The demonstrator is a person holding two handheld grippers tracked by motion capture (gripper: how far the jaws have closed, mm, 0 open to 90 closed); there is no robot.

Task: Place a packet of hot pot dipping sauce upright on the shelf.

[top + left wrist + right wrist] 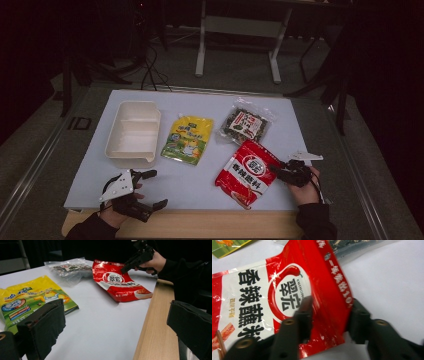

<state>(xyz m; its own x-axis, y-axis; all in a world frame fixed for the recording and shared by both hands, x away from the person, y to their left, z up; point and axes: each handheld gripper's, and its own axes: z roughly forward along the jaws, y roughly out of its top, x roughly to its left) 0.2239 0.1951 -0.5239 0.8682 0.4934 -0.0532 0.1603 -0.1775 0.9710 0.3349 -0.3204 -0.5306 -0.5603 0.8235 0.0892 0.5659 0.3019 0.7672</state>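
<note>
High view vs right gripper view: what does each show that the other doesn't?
High view alone: the cream tray, the left gripper open near the table's front edge, and the whole layout. Right gripper view alone: the right gripper with a jaw on either side of the red packet's edge, not clamped, and its print close up. Both: red packet, yellow-green pouch, clear bag of dark contents.

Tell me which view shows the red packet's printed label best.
The right gripper view: the red packet sits close up there, its large characters sharp, with the right gripper and its fingers straddling the packet's edge. The high view shows the whole packet, print small. The left gripper view shows it farther off, at a slant.
</note>
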